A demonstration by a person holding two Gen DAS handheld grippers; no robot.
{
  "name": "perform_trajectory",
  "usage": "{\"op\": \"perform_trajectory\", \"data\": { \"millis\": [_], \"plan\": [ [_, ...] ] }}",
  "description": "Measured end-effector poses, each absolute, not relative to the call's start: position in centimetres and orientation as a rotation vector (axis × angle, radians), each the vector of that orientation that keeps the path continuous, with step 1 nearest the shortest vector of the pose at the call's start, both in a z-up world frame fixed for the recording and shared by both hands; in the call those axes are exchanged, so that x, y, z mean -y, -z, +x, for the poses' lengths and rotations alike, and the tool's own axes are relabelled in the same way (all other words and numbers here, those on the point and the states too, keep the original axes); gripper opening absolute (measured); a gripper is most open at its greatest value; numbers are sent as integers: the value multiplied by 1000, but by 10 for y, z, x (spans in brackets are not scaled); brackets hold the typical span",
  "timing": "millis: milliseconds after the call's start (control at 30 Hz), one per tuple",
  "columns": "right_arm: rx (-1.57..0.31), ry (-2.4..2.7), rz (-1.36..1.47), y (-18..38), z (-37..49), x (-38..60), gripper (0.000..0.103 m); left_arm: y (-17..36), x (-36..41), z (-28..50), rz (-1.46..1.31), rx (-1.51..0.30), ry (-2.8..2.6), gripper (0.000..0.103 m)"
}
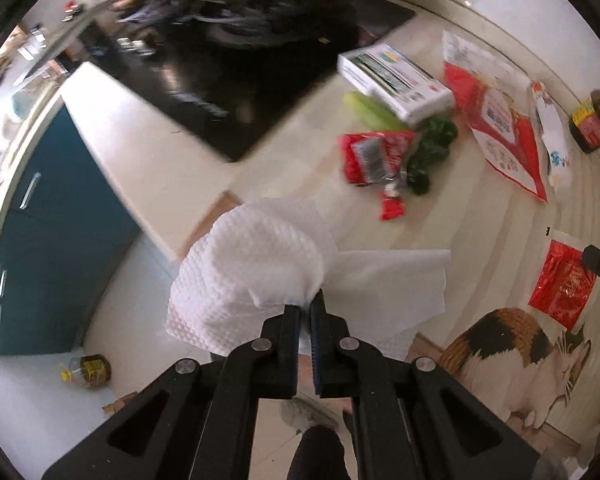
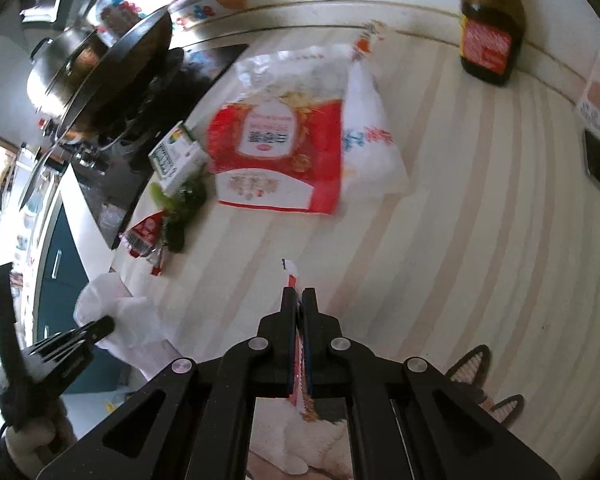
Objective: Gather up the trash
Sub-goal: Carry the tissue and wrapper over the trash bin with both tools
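The pale striped worktop (image 2: 460, 240) carries a large red-and-white bag (image 2: 276, 148), a white bag (image 2: 372, 140) just beside it, a dark bottle (image 2: 490, 36) near the back edge, a white box (image 1: 396, 80) propped on green vegetables (image 1: 428, 152) (partly hidden), and red wrappers (image 1: 370, 152).

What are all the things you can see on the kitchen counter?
Paper towel: one, white, held in left jaws.
Thin wrapper: one, red and white, held in right jaws.
Big bag: one, red and white, mid-counter.
Box: one, white, lying on the vegetables.
Peppers: dark green, beside the box.
Snack packet: one, red, near the peppers.
Sauce bottle: one, brown, by the wall.
Wok: one, dark, on the stove.
Left gripper: black.
Right gripper: black.
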State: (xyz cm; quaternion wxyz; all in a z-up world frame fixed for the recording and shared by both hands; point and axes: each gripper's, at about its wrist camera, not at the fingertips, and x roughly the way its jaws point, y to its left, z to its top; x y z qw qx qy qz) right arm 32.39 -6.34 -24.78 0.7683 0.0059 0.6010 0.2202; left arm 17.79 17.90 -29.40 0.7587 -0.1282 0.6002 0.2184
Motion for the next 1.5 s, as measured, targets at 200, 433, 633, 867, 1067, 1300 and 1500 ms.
{"op": "perform_trajectory", "data": {
  "millis": [200, 433, 633, 867, 1067, 1300, 1500],
  "plan": [
    [-1273, -511, -35, 233, 304, 37, 3, 271, -190, 142, -324, -1257, -538, 2],
    [-1216, -605, -85, 201, 276, -3, 3, 241, -216, 103, -377, -1174, -627, 2],
    [-1171, -693, -108, 175, 248, -39, 3, 225, -240, 55, -434, -1125, -706, 2],
    [-1169, -820, -146, 170, 200, -93, 3, 231, -270, -9, -535, -1106, -812, 2],
    [-1225, -925, -218, 202, 147, -149, 3, 265, -293, -67, -634, -1128, -890, 2],
    [-1309, -1012, -362, 298, 76, -211, 3, 366, -329, -124, -847, -1200, -922, 2],
    [-1407, -1034, -452, 441, 27, -245, 3, 502, -352, -155, -1001, -1282, -922, 3]
  ]
}}
